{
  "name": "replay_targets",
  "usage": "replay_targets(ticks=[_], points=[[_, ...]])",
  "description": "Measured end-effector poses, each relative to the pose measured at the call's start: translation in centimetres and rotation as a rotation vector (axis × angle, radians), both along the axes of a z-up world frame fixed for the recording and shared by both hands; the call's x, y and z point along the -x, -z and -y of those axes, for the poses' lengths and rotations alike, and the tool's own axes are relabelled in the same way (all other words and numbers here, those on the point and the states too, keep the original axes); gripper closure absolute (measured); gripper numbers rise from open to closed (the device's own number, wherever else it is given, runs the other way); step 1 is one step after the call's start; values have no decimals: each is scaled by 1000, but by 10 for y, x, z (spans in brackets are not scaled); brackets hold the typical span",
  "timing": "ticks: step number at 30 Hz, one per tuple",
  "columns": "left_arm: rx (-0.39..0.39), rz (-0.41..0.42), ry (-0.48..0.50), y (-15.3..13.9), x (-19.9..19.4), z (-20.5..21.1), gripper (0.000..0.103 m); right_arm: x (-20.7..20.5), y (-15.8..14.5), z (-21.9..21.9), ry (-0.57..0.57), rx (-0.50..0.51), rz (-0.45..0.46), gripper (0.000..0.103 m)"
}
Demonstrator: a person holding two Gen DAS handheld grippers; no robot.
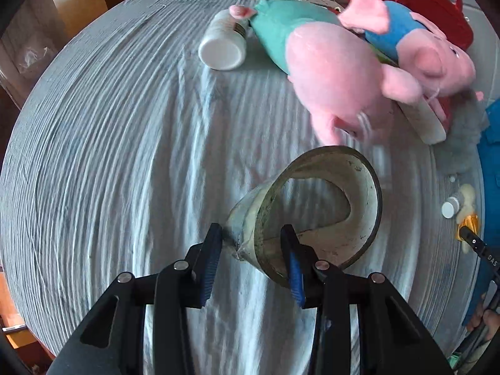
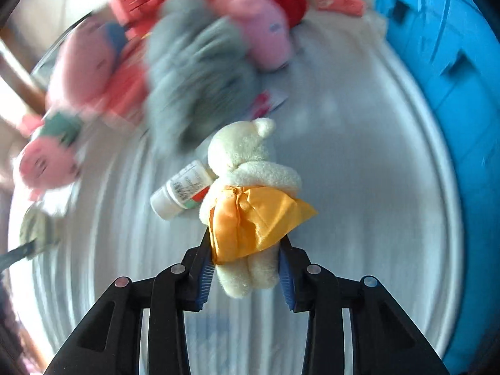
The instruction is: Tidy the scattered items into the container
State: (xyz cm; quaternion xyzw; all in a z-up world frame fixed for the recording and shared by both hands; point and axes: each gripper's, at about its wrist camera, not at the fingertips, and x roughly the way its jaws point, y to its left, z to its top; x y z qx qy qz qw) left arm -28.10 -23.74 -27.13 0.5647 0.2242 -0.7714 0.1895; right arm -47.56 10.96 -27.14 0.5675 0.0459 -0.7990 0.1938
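**Both grippers loaded, blue container lying off to the right**

Pinching a small cream teddy bear [image 2: 250, 193] in the right gripper [image 2: 247, 268], pads pressing on its lower body just under the yellow satin cape, head pointing away from the jaws, long axis running straight out along the fingers. Hanging just above the striped bedsheet [image 2: 359, 187], with a small white pill bottle [image 2: 179, 189] lying on the sheet beside the bear. Sitting close along the bed's right edge: the blue container [image 2: 453, 93], nearer this hand than the other.

Clamping a worn roll of tape [image 1: 315, 212] in the left gripper [image 1: 253, 259], one finger outside the band, the other inside the ring, roll tilted with its open core facing up and right. Lying toward the far edge of the bed: a white bottle [image 1: 223, 47], pink pig plush toys [image 1: 337, 72], a grey plush [image 2: 193, 72] and a red basket [image 1: 431, 9]. Judging the carry rightward as the next call for both.
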Motion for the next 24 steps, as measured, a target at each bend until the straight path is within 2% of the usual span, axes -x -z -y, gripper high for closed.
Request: replay_targets(ticks=[4,9,10,12,14,16,20,24], points=[[36,-12,57,-6,-16,-21,65,-31,3,8,-48,22,20,67],[101,-35,77,-22,-26,-30,65,-40,6,3,-38,9,10,55],[116,-46,81,-28,-27,-31,62,-41,4,0,-34,9,2,51],[146,-70,84,-39,-29,-32,52,-42,1,-3,-31,11,-12,49],[174,-97,84,-46,-34,-38,40,-40,-2,-1,-23,9,-26,42],[196,-116,94,-52,-30,-29,36,-39,-9,-5,-17,10,-33,36],[225,-112,118,-44,-22,-32,36,-44,-14,-10,-23,7,-41,36],[204,-101,145,-36,-9,-28,36,-44,-14,-6,-34,2,-49,36]])
